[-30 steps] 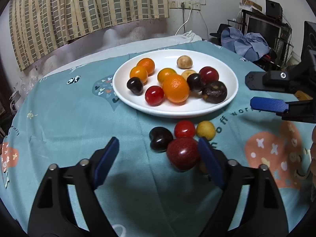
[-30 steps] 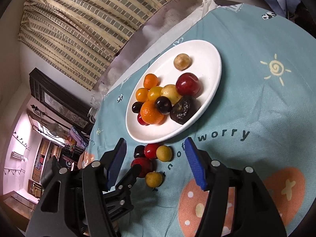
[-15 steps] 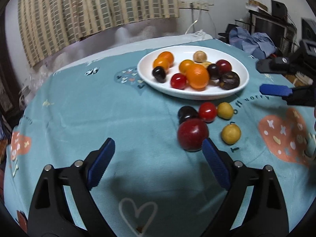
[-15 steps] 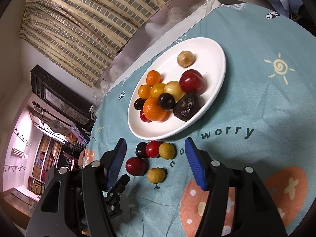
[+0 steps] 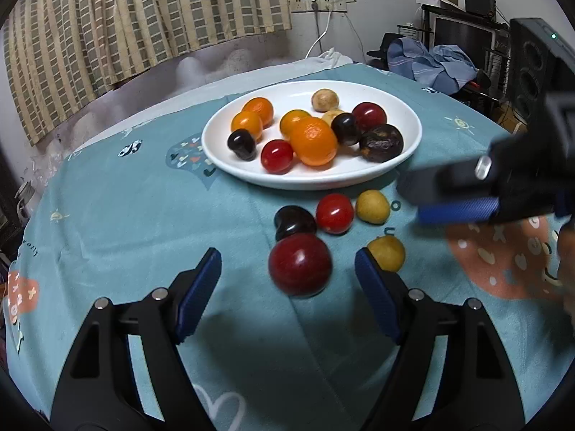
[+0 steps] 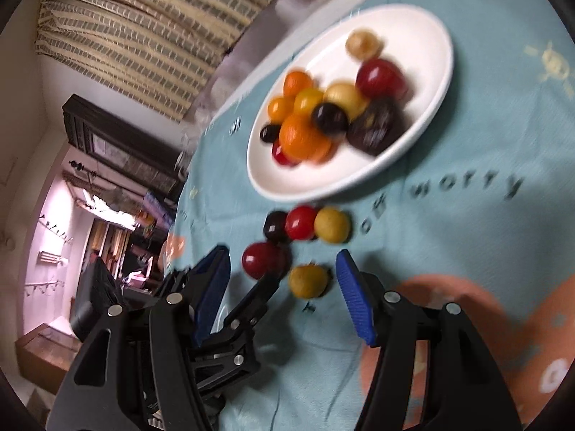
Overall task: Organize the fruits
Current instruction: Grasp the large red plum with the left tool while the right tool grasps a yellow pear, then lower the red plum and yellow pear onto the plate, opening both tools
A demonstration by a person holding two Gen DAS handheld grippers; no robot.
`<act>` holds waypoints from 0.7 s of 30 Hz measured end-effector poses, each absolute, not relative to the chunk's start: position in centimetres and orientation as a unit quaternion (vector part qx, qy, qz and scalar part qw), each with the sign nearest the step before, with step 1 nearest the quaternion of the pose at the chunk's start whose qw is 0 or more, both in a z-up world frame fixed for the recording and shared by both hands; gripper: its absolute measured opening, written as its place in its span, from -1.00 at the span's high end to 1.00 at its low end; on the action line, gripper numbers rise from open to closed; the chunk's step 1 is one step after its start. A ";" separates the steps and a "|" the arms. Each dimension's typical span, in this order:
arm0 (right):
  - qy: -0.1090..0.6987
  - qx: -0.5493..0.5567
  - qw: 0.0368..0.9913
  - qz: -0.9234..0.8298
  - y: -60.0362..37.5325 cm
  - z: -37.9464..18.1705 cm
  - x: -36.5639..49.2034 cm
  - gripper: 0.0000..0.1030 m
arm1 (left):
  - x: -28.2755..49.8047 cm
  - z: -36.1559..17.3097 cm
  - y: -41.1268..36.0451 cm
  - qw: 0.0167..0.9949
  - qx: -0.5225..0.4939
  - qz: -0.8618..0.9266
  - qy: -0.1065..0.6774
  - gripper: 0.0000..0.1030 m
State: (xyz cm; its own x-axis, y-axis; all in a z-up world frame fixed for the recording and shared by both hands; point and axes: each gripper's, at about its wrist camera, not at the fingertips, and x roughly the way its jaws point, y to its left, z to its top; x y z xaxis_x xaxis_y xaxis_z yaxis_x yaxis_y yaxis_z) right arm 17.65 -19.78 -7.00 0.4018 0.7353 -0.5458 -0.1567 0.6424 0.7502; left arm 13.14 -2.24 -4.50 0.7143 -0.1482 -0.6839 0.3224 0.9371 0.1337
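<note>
round table under a teal printed tablecloth. white oval plate sits toward the far side, loaded: three small orange citrus and one larger orange fruit, two dark cherries, a red cherry tomato, a red plum, a wrinkled dark fruit, two pale tan ones.

five loose fruits lie on the cloth just near of the plate's rim. a row of three touching or nearly so: dark glossy cherry at left, red cherry tomato in the middle, small yellow fruit at right. nearer again, a large dark red plum touching the cherry, and a second yellow round fruit to its right.

left gripper: jaws have just been closing, not yet shut; the red plum sits between the blue pads, clear gaps both sides, nothing gripped.

right gripper: about half open, empty. the second yellow fruit lies just ahead between its fingertips, near the right pad, untouched. right wrist view is blurred. in the left view this gripper enters from the right, beside the first yellow fruit.
</note>
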 end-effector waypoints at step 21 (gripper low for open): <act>0.454 0.101 0.856 0.226 -15.7 -7.2 16.4 0.45 | 14.3 -6.1 -4.3 0.896 0.164 -0.128 0.391 -0.14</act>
